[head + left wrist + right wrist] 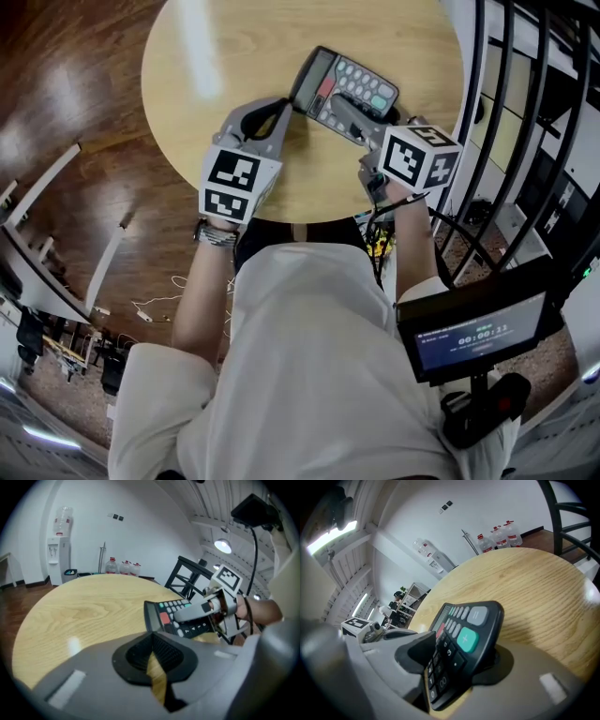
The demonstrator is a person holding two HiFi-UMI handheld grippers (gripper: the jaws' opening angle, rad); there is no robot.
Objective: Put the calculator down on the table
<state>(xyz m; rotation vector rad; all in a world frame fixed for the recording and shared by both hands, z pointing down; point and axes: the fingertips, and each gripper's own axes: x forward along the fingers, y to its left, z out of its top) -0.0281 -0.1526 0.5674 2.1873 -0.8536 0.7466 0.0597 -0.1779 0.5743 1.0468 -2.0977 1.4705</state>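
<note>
— Any print to read at the jaws?

— Only key marks on the calculator: a white plus on the green key, an equals sign on the grey key above it, and 3, 0 and 00 on the dark keys nearest the camera. No brand name shows.

— How does the right gripper stand?

— The right gripper is clamped on the calculator's lower end. One black pad presses the key face and the other sits behind its back, so the jaws are apart only by the calculator's thickness.

— And the left?

— The left gripper has its jaws pressed together on nothing; a thin sliver of wood shows below the pads. Its tips are close to the calculator's display end.

— Where is the calculator, then?

— Over the round wooden table, tilted, display end toward the left gripper. I cannot tell whether it touches the wood.

— Farther out?

— A small screen by the person shows timer digits too small to read surely. A water dispenser and bottles stand along the white wall.
</note>
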